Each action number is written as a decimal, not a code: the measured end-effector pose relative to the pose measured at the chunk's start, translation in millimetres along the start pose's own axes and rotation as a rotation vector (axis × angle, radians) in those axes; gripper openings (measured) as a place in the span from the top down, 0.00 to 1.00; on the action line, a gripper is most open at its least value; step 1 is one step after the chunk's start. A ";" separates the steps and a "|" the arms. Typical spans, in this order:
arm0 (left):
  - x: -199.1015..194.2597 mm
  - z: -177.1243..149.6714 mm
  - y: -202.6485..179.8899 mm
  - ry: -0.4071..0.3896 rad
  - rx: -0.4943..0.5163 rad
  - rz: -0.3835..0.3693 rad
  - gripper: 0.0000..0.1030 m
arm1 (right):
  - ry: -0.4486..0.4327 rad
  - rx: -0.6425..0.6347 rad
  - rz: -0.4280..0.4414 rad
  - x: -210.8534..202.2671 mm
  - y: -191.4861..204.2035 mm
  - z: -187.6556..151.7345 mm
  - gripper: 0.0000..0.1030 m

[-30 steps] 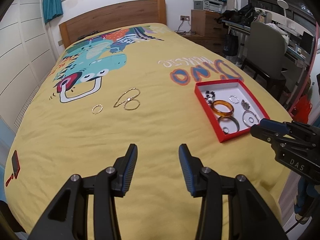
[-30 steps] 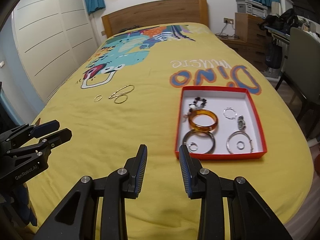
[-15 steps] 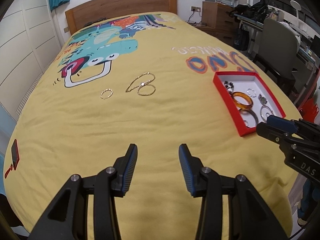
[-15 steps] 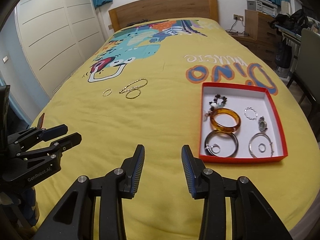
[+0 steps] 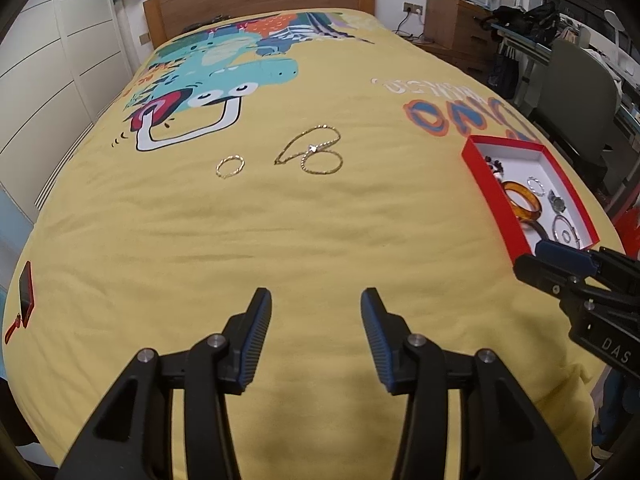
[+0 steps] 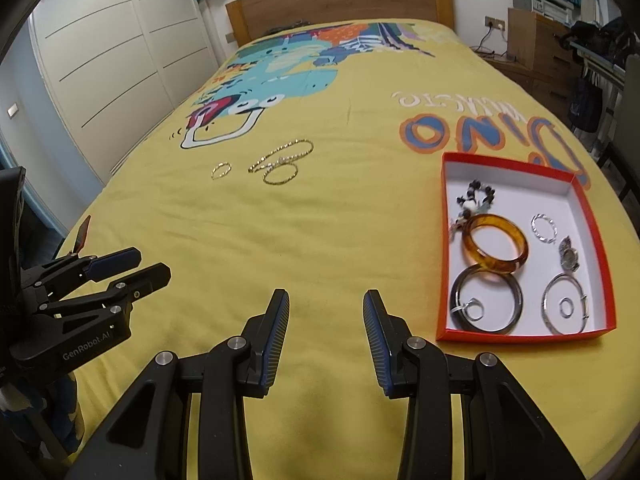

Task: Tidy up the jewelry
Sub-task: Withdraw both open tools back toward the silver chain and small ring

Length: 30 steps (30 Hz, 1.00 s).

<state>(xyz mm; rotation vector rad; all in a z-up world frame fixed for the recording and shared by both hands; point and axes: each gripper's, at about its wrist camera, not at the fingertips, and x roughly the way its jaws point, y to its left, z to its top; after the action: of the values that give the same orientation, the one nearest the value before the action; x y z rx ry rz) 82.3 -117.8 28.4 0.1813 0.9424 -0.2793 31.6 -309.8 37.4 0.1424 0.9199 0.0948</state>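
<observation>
A: What is in view, biggest first?

B: A bed (image 5: 320, 240) with a yellow dinosaur cover fills both views. Near its right edge sits a red box (image 6: 448, 240) already holding an amber bangle (image 6: 495, 248), a dark bangle, silver hoops and beads. Well apart from it, mid-bed, lie a gold chain (image 5: 310, 148) and a small gold ring (image 5: 230, 167), just beside each other.

A: And the tools?

B: The left gripper (image 5: 316, 312) has just been opening – jaws parted, nothing between them. The right gripper (image 6: 326, 312) is likewise parted and empty. Both hover over bare cover.

A: How will the chain handle?

B: Probably light, limp and slippery – it sinks into soft fabric. Pinching where its loops cross seems best; the ring wants a grip across its rim. Nothing blocks the way, though cover wrinkles might snag a jaw.
</observation>
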 end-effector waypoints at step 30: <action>48.5 0.5 13.0 0.078 -0.021 -0.005 0.55 | 0.060 -0.015 0.032 52.4 8.0 13.0 0.62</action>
<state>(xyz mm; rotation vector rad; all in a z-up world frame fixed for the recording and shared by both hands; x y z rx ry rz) 113.8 -113.2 -10.5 0.1717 1.0232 -0.2685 73.4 -295.5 5.3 0.1415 0.9763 0.1364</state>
